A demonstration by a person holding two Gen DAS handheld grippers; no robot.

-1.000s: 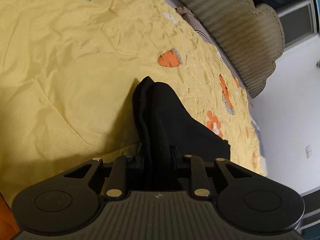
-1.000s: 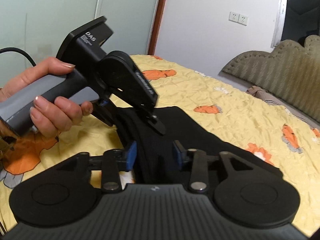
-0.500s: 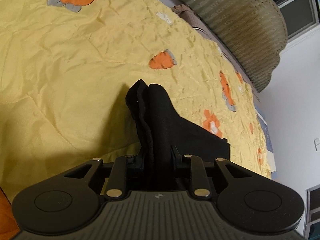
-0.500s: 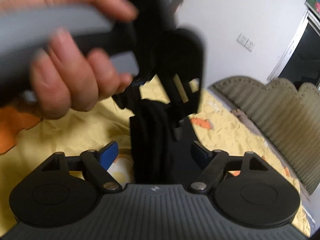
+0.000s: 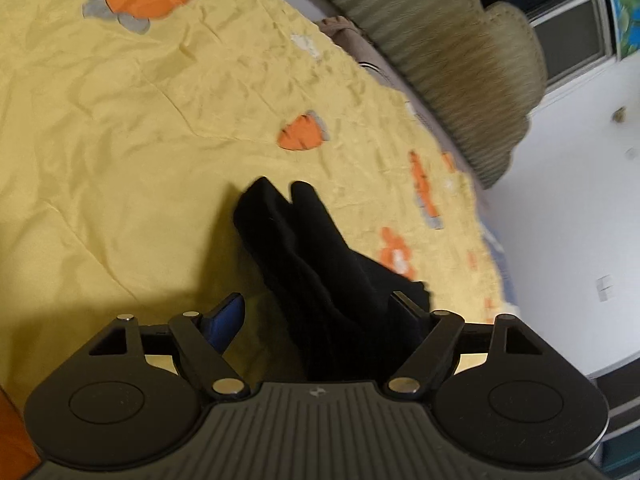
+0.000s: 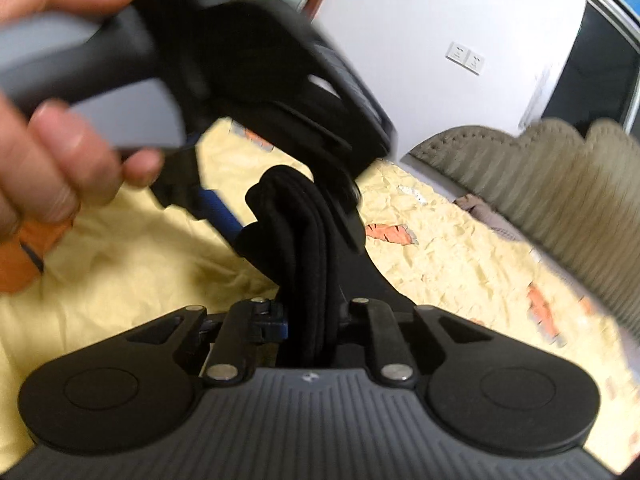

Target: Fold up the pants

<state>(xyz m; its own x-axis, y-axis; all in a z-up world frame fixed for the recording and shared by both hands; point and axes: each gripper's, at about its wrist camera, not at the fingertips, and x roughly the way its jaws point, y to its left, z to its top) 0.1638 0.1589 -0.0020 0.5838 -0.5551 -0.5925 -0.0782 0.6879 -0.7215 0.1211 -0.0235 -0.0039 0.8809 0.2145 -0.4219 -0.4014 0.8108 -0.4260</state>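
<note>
No words, brand names or numbers can be read in either view. The only mark is a small pale emblem, shaped like a tiny angular logo without letters, at the bottom centre of each frame on the ribbed grey body of the left gripper (image 5: 316,312) and of the right gripper (image 6: 310,316). Motion blur hides any print on the other device in the right wrist view.

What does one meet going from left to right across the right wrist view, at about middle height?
The person's hand → left gripper → black pants → carrot print on the yellow bedspread → ribbed headboard.
</note>
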